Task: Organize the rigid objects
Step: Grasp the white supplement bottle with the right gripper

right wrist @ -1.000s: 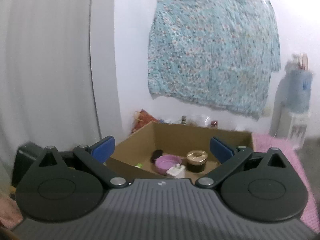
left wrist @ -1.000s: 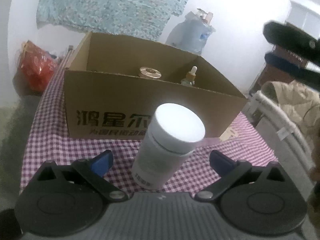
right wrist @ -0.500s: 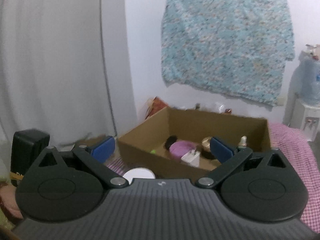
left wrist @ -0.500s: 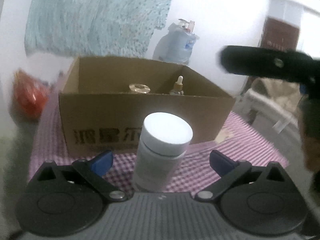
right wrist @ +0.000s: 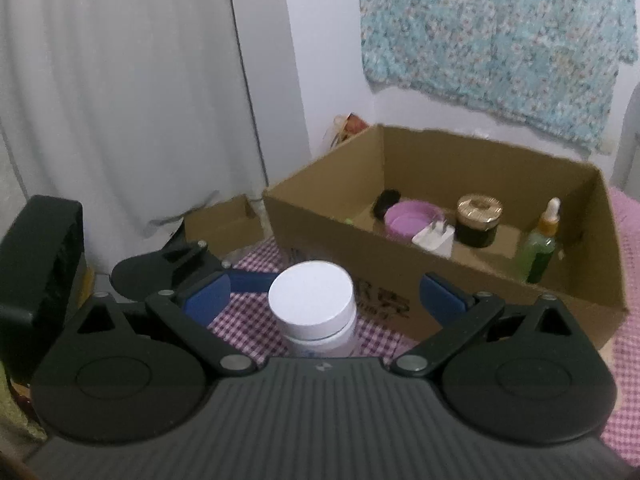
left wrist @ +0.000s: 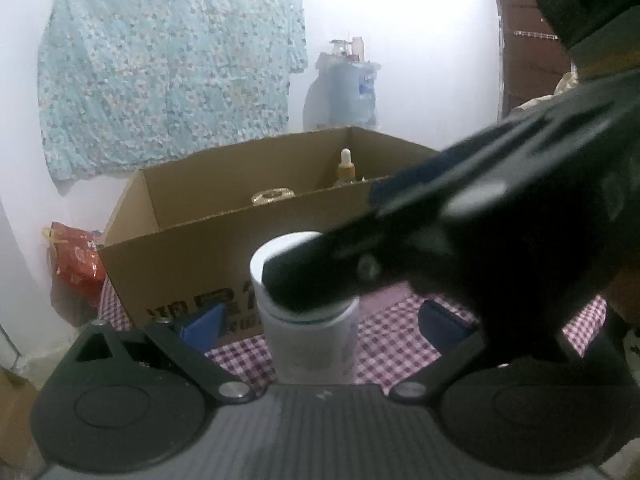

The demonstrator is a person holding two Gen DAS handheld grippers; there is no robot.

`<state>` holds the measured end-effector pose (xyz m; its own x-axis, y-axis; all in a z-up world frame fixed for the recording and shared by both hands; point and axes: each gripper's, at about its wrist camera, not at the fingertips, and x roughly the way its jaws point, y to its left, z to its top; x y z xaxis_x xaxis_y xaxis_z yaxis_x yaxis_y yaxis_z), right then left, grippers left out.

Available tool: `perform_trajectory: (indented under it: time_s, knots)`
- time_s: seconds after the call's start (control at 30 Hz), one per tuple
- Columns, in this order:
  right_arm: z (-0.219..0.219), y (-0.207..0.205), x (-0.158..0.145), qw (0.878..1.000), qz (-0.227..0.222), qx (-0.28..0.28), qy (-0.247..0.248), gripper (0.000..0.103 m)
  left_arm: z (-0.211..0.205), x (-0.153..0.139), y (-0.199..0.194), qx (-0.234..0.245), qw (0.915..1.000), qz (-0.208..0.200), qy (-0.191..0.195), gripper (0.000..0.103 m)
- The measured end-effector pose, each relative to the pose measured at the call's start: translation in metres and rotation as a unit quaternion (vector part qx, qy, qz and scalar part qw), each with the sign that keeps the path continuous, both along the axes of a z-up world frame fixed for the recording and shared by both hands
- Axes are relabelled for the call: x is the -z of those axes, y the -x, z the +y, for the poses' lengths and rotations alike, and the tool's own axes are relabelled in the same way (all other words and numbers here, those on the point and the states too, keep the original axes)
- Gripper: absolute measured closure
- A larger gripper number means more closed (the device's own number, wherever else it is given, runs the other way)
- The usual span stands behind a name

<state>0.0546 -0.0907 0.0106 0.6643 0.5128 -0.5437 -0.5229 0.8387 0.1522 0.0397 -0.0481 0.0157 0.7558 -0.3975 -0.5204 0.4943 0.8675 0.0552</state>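
On checked bench (right wrist: 248, 332), in front of cardboard box (right wrist: 344, 236): white-capped bottle (right wrist: 314, 306) upright, outside box, likely next for packing. Inside box: purple bowl (right wrist: 412, 222), gold-lidded jar (right wrist: 479, 220), dropper bottle (right wrist: 540, 246), white plug (right wrist: 434, 239). Right tool (right wrist: 322, 300) spread wide, straddling bottle from above, no contact. Left tool (left wrist: 320, 322) spread too, bottle between fingers, untouched.

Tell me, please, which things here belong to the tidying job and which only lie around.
Belong to the job:
white-capped bottle
cardboard box
dropper bottle
gold-lidded jar
purple bowl
white plug

Lying about:
floral cloth
red bag
small carton
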Motion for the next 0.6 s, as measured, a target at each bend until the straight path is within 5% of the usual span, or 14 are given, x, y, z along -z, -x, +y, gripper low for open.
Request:
perform_trajectory:
  time_s: [0.3,0.6]
  knots:
    - [0.003,-0.016,0.013,0.999,0.036,-0.020,-0.006,0.006,0.012,0.005,-0.008,0.003,0.9995,0.017,0.025,0.014]
    - [0.008,-0.031,0.021,0.998,0.058,-0.035,0.002,0.029,0.020,0.010,-0.014,-0.002,0.9985,0.033,0.043,0.033]
